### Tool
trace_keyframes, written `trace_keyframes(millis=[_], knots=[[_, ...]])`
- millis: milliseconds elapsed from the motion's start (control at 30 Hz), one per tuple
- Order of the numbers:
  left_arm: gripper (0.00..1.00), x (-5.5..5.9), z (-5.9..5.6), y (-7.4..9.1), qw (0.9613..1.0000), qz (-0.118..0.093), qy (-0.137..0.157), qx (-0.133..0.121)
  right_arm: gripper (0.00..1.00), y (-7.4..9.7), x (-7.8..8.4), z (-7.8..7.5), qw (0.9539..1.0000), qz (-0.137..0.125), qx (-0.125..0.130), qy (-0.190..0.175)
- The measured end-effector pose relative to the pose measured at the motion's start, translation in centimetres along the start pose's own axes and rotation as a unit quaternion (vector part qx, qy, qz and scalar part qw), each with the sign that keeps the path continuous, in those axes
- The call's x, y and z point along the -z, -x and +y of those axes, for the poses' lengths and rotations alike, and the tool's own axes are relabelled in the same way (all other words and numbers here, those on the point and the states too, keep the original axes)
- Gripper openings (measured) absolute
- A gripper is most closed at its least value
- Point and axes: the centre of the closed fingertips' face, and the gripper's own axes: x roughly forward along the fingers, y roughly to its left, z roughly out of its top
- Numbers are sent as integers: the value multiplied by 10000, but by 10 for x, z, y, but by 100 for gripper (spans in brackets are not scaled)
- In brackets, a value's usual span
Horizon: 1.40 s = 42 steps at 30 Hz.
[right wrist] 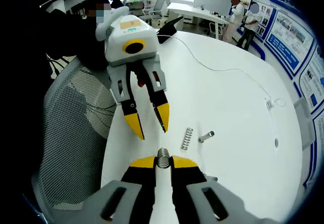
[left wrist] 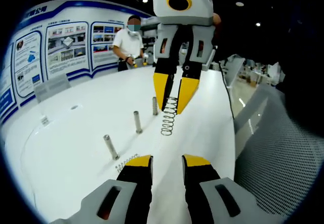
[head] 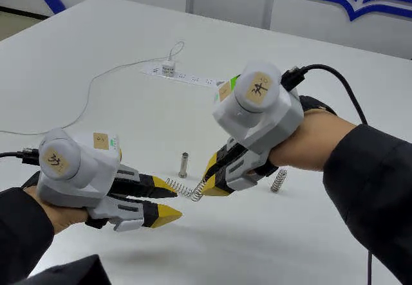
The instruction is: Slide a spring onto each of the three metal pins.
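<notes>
White table [head: 77, 47] with power strip [head: 187, 77] and thin white cable [head: 84, 108]
Strip upper centre of head view, small white plug [head: 168, 68] on it, cable trailing left; grey chair [head: 230, 0] at top edge; left gripper view: poster wall [left wrist: 30, 57] left, person in white shirt [left wrist: 129, 42] upper centre, mesh chair back [left wrist: 273, 153] lower right

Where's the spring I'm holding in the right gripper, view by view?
Head view: held spring just below centre, between the two grippers.
Left gripper view: spring at centre, hanging from the facing gripper.
Right gripper view: spring at bottom centre, seen end-on.
Shared landmark: the right gripper, its yellow-tipped jaws shut on it.
</notes>
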Motion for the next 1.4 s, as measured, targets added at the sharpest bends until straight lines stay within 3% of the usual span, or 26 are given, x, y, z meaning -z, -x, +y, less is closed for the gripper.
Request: trace_keyframes(millis=[433, 667, 1033, 1400], knots=[[42, 1, 15, 6, 9990, -54, 286, -353, 12, 32, 26, -36, 9984, 232, 442, -272], [48, 2, 19, 8, 9983, -56, 365, -457, 12, 40, 38, -54, 9965, 447, 604, -375], [53, 2, 23, 10, 9974, -100, 472, -532, 12, 25, 48, -80, 9934, 787, 691, -474], [57, 3, 25, 11, 9968, -91, 537, -577, 12, 9, 56, -84, 9915, 1025, 600, -539]])
